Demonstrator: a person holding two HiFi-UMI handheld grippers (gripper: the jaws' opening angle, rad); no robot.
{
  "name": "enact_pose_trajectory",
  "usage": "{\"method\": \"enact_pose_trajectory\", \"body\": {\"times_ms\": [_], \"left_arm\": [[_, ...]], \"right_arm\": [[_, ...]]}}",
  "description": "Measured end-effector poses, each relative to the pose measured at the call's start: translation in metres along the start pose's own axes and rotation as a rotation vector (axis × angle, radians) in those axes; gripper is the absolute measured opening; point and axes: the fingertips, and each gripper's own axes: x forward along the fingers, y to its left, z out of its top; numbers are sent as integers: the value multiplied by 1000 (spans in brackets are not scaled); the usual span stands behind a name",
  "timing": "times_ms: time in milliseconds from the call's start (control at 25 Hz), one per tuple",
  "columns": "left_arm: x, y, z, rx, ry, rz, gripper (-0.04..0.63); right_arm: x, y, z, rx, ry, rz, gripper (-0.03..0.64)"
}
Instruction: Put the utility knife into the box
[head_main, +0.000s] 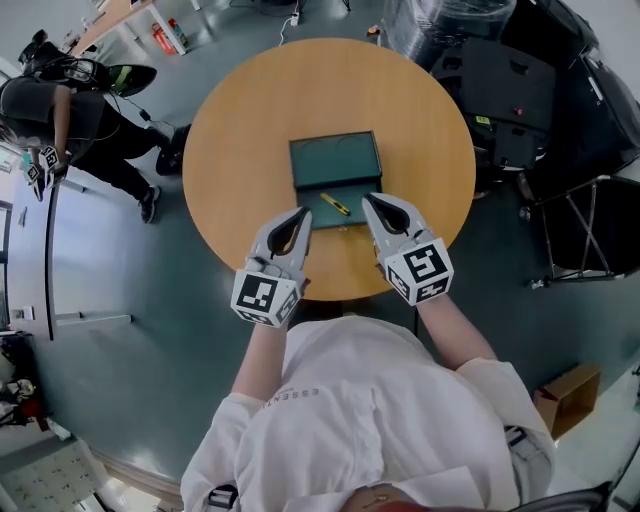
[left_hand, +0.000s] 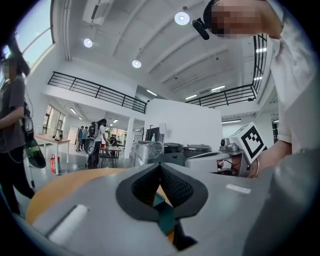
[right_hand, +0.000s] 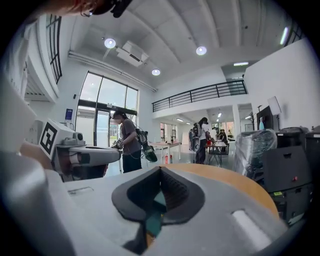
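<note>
1. Your left hand-held gripper (head_main: 303, 214) and right hand-held gripper (head_main: 368, 201) are pressed together, empty, above the desk's (head_main: 240, 110) near edge.
2. Utility knife (head_main: 335, 204) lies in the open box (head_main: 336, 162) mid-desk; likely light, stiff, slick, so pinch its handle's middle.

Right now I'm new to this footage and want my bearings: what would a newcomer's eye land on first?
A round wooden table fills the middle of the head view, with an open dark green box at its centre and a yellow utility knife lying in the box's near half. Nearer the person, the left tool and right tool are held side by side, both shut and empty.
</note>
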Motion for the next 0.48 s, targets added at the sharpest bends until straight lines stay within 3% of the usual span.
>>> {"method": "enact_pose_trajectory", "body": {"times_ms": [240,480], "left_arm": [[-31,-33,-2,25,7,28,15],[-58,-57,-16,-1,28,61,15]], "right_arm": [[-52,18,1,-3,-76,13,-6],[-87,30,-21,32,-57,21,-8]]}}
